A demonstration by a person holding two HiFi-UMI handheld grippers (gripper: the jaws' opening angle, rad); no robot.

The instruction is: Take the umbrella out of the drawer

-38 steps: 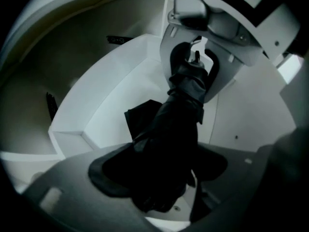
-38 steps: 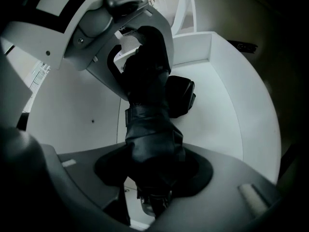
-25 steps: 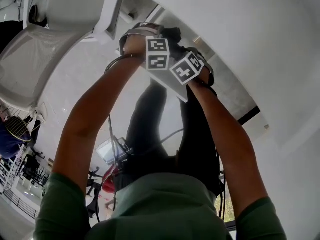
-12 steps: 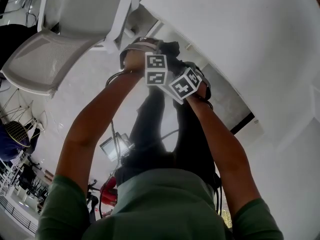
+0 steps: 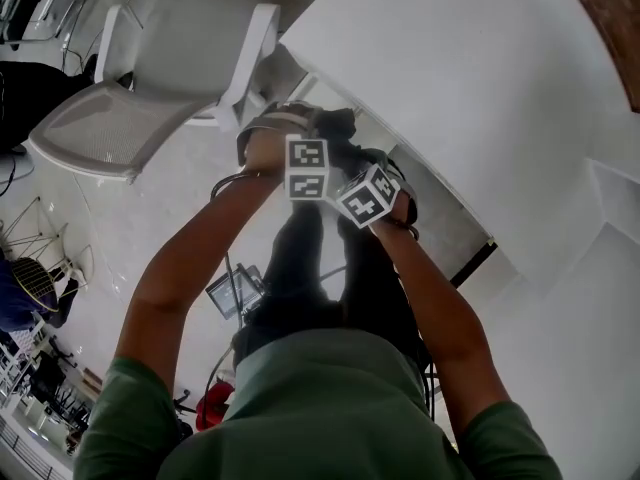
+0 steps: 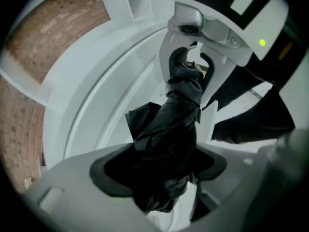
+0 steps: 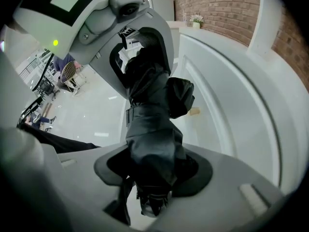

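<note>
Umbrella [image 6: 169, 129], black and folded, hangs in the air between the left gripper [image 6: 161, 182] and the right gripper [image 7: 154, 178], one on each end. It is in front of the person's body, just beside the edge of the white curved worktop [image 5: 480, 78].

Jaws of the left gripper stand fairly wide but are clamped on the bunched black fabric, which fills the gap between the pads. Jaws of the right gripper are closed partway on the other end of the umbrella. They pinch the fabric, and a rounded end pokes out below them. Each gripper view shows the opposite gripper at the far end of the umbrella, facing back.

In the head view both forearms reach out and down. The marker cubes [image 5: 307, 168] sit side by side, the left one square-on and the right one tilted. Dark trousers [image 5: 300, 258] show under the grippers.

A white mesh chair [image 5: 150, 88] stands on the pale glossy floor [image 5: 150, 228] at upper left, well apart from the grippers. A brick wall [image 7: 227, 8] runs behind the worktop.
</note>
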